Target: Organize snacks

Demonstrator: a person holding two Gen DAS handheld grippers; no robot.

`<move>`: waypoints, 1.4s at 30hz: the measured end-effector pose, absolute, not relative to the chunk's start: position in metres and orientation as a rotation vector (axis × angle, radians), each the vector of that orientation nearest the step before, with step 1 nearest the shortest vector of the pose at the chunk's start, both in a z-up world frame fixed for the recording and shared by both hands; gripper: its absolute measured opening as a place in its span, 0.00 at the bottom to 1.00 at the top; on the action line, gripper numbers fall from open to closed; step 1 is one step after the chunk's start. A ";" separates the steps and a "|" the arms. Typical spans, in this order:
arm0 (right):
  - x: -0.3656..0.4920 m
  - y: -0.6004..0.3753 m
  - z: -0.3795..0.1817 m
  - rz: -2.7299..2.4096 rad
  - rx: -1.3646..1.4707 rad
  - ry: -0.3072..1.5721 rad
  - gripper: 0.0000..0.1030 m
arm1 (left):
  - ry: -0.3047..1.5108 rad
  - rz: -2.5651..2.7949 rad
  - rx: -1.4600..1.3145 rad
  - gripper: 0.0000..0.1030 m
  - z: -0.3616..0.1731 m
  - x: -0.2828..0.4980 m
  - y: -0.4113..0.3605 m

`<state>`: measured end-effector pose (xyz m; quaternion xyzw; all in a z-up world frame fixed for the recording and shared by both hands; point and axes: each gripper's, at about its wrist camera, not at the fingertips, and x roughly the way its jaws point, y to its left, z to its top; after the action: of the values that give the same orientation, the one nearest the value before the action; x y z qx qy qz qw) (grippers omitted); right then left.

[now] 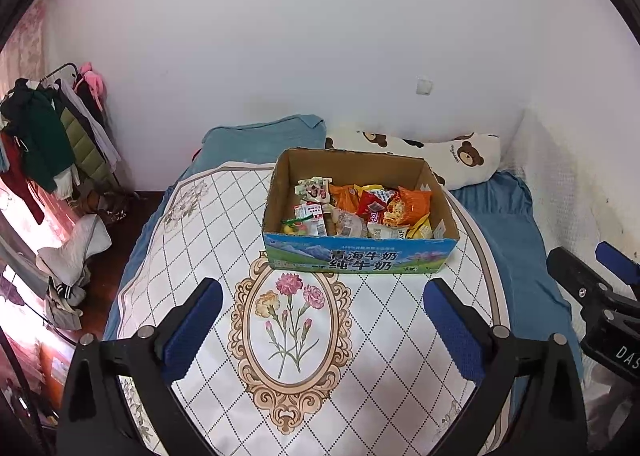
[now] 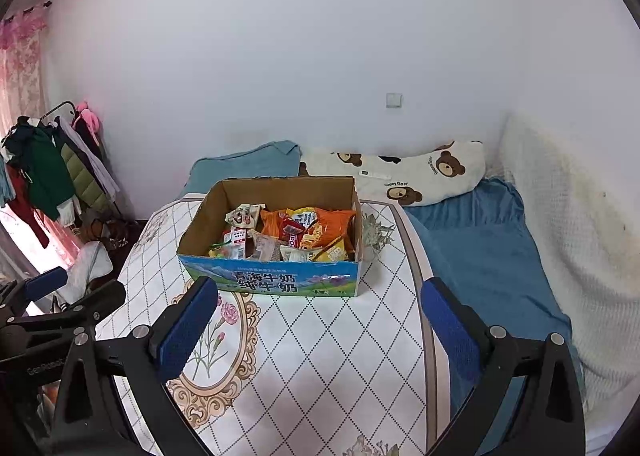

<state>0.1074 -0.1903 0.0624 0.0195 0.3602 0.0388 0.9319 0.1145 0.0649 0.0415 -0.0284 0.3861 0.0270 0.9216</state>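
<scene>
Left wrist view: left gripper (image 1: 322, 310) jaws apart, empty, above the floral table (image 1: 192, 240). Right gripper (image 2: 320, 310) likewise spread, holding nothing. Cardboard box (image 1: 360, 256) sat ahead at the table's far part, snack packets (image 1: 360, 212) piled inside, probably loose.

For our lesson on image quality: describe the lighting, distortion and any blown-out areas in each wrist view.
Left wrist view: strong fisheye bending with black corners, the window side overexposed pink-white, the snack box evenly lit and sharp. Right wrist view: the same barrel distortion, soft light on the white wall, glare by the curtain, a faint shadow on the tablecloth.
</scene>
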 end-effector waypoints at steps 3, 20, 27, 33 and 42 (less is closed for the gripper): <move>0.116 -0.190 0.055 0.087 0.038 0.746 1.00 | 0.794 0.065 -0.054 1.00 0.039 0.122 0.064; 0.216 -0.193 0.007 0.070 0.056 0.817 1.00 | 0.903 0.100 0.003 1.00 -0.008 0.216 0.056; 0.245 -0.186 -0.020 0.066 0.044 0.874 1.00 | 0.952 0.102 -0.006 1.00 -0.024 0.236 0.059; 0.252 -0.186 -0.036 0.062 0.038 0.909 1.00 | 0.978 0.098 -0.007 1.00 -0.034 0.240 0.060; 0.253 -0.186 -0.037 0.057 0.011 0.913 1.00 | 0.993 0.095 -0.017 1.00 -0.041 0.240 0.062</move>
<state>0.2534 -0.1860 -0.0373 0.0053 0.4407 0.0273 0.8972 0.2404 0.0621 -0.0412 -0.0082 0.4761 0.0456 0.8782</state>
